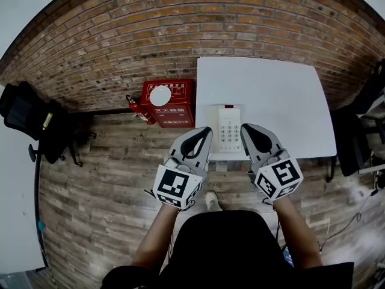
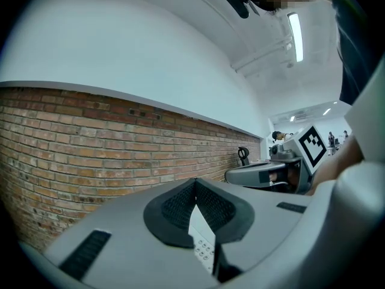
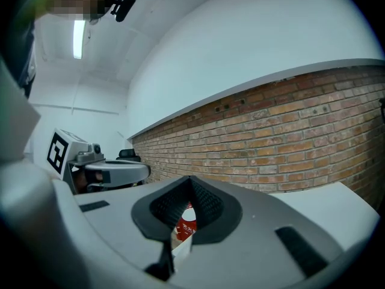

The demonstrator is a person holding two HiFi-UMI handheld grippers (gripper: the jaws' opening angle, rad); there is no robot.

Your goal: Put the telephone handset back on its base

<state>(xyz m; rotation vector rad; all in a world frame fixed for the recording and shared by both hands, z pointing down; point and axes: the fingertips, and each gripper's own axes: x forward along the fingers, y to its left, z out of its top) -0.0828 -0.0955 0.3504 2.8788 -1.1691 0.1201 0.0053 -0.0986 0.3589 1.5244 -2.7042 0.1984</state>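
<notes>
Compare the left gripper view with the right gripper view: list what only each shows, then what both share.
Only the left gripper view: the telephone's keypad, glimpsed through the notch below the shut tips of the left hand-held gripper, and the right hand-held gripper alongside. Only the right gripper view: the red box, glimpsed the same way past the shut right hand-held gripper, with the left hand-held gripper alongside. Both: the brick wall and a ceiling strip light.

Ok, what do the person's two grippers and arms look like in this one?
Both the left gripper and right gripper are pale grey tapering shells with black textured pads inside the jaws. Each carries a white cube printed with black square markers. The person wears a black top; its sleeves leave the forearms uncovered.
</notes>
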